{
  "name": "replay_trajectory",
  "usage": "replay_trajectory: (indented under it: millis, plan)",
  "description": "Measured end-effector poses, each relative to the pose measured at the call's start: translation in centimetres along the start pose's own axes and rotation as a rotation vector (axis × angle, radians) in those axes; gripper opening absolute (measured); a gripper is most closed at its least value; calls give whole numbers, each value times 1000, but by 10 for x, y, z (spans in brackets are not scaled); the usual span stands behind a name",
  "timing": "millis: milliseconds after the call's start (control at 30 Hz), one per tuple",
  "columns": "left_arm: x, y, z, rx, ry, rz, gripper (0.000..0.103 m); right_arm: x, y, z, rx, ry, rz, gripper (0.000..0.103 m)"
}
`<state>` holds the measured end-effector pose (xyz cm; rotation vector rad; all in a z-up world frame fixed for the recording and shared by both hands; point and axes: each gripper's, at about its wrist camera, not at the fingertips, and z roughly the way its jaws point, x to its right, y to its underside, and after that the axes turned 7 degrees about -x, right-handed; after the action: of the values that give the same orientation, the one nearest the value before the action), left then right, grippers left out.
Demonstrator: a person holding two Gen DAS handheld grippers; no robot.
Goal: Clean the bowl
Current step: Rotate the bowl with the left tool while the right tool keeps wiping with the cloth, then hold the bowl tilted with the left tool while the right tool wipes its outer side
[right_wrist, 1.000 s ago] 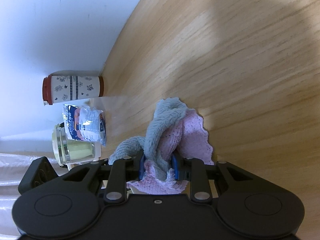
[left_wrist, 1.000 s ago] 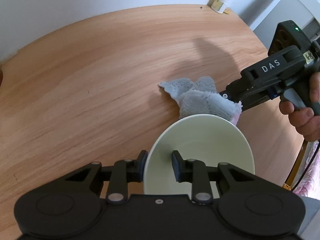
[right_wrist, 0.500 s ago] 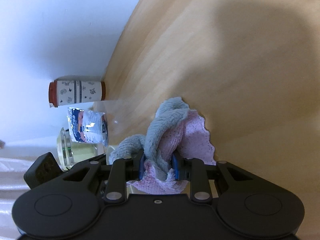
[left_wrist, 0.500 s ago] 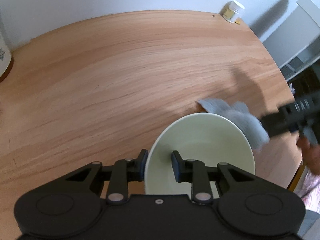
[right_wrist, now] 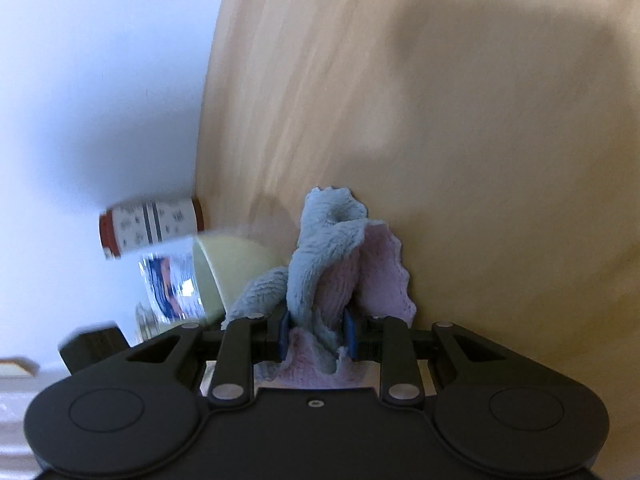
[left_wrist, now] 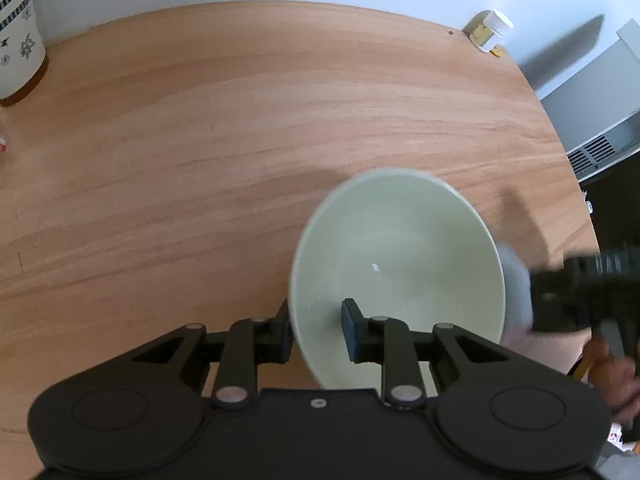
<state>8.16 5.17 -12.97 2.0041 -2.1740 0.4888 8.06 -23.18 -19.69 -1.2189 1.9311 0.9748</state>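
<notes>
Two claws at work over wooden bench (left_wrist: 240, 128). Left claw (left_wrist: 316, 330) pinches near rim of pale green bowl (left_wrist: 396, 256), one pad outside wall, one inside; bowl tipped, open side toward camera. Right claw (right_wrist: 317, 338) squeezes bunched blue and pink cloth (right_wrist: 328, 264), cloth sticking out past pads. From left view, right claw blurred at bowl's right side, cloth grey blur beside rim. Patterned canister (left_wrist: 18, 36) at bench's far left, small white jar (left_wrist: 490, 30) in far corner by wall.
</notes>
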Motion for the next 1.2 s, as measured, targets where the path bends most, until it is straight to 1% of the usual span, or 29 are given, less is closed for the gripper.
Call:
replay_trajectory:
  millis: [100,200,300,400,467,533,567,700,800,1000,1200]
  plan:
    - [-3,4,0,-2,27,-33,24,-8,-13,3,10,7,-23,30]
    - [-4,4,0,-8,34,-58,25,-15,-28,11,17,2,-35,30]
    - [-5,4,0,-13,38,-76,25,-24,-41,22,-5,7,-61,30]
    - [-4,6,0,-20,39,-99,27,-36,-56,38,-61,13,-99,30]
    - [-3,8,0,-13,31,-122,27,-45,-66,49,-115,10,-138,30]
    - [-2,9,-1,-7,22,-130,27,-52,-68,61,-145,26,-160,30]
    - [-1,9,-1,-3,17,-132,27,-62,-71,71,-172,46,-199,31]
    - [1,9,-2,16,-20,-193,25,-73,-75,86,-233,68,-234,31]
    - [3,9,-2,31,-23,-209,24,-75,-77,86,-269,104,-261,31]
    - [5,5,-2,44,-31,-241,25,-53,-66,60,-260,100,-242,31]
    - [6,3,-1,56,-35,-257,25,-32,-45,22,-238,110,-281,31]
